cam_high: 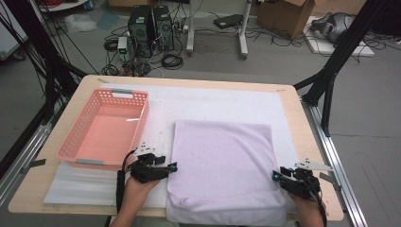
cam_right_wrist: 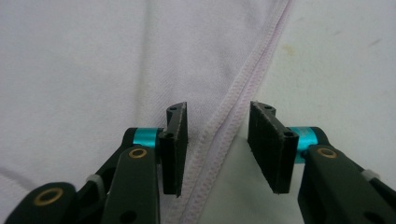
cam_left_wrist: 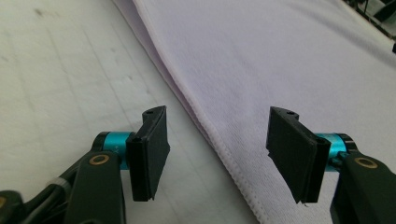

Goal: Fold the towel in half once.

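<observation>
**A:** Where does the cloth lie?

**B:** The folded lilac towel (cam_high: 222, 165) lies flat on the white mat (cam_high: 213, 101), toward the near right of the wooden table (cam_high: 293, 109). Its near edge hangs slightly past the table's front. The near left corner looks a little rumpled.

**A:** And the tools against it?

**B:** The left gripper (cam_high: 174, 167) sits at the towel's left edge, close to the near corner. The right gripper (cam_high: 274, 176) sits at the right edge, also near the front. Each points inward at the cloth.

**A:** Are they holding it?

**B:** No. In the left gripper view the left gripper (cam_left_wrist: 217, 140) has its jaws spread wide; the stitched hem (cam_left_wrist: 219, 149) runs between them, one jaw over the bare mat, the other over the cloth, neither pressing. In the right gripper view the right gripper (cam_right_wrist: 217, 147) has a narrower gap, and the hem (cam_right_wrist: 224, 135) passes through it with daylight on both sides. So both stand apart, straddling the edges, pinching nothing.

**A:** What's around the cloth?

**B:** A pink plastic basket (cam_high: 75, 146) stands on the left of the table, empty, its near corner just beside the left hand (cam_high: 137, 187). Between basket and towel runs a strip of bare mat. Beyond the far edge of the towel the mat lies open up to the table's back. On the right, a thin margin of mat and wood remains beside the right hand (cam_high: 307, 208).
</observation>
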`<state>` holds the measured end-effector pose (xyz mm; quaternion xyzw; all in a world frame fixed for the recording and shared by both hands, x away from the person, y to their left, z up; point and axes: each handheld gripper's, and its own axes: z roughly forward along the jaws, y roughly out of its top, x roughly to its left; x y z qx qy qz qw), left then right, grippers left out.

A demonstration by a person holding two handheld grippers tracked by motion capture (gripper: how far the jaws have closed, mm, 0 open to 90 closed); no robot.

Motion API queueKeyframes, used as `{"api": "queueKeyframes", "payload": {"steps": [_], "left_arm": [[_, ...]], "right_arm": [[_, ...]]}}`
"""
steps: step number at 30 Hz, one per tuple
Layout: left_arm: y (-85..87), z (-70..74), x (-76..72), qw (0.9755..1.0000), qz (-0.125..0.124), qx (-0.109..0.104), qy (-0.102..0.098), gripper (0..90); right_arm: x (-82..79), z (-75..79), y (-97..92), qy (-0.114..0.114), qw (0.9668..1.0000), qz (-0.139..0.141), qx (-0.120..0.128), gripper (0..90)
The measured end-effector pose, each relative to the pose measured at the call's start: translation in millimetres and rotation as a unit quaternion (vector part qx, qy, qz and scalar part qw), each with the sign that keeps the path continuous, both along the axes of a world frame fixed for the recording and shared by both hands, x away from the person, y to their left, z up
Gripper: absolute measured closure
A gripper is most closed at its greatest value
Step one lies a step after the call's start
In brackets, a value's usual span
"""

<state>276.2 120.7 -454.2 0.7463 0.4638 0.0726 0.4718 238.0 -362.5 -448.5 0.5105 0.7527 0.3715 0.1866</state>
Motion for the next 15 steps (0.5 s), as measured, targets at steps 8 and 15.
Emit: {"api": "queueKeyframes", "payload": {"steps": [8,15], "left_arm": [[-11.2,2.1,-9.3,0.9994,-0.004,0.028,0.018,86.8],[-0.2,0.7,-39.8,0.9993,-0.034,-0.003,0.014,87.1]], "right_arm": [[-5.1,-0.9,-4.4,0.009,0.9993,-0.002,0.036,87.3],[-29.1,7.2,-14.4,0.014,0.9989,0.009,0.043,87.5]]}}
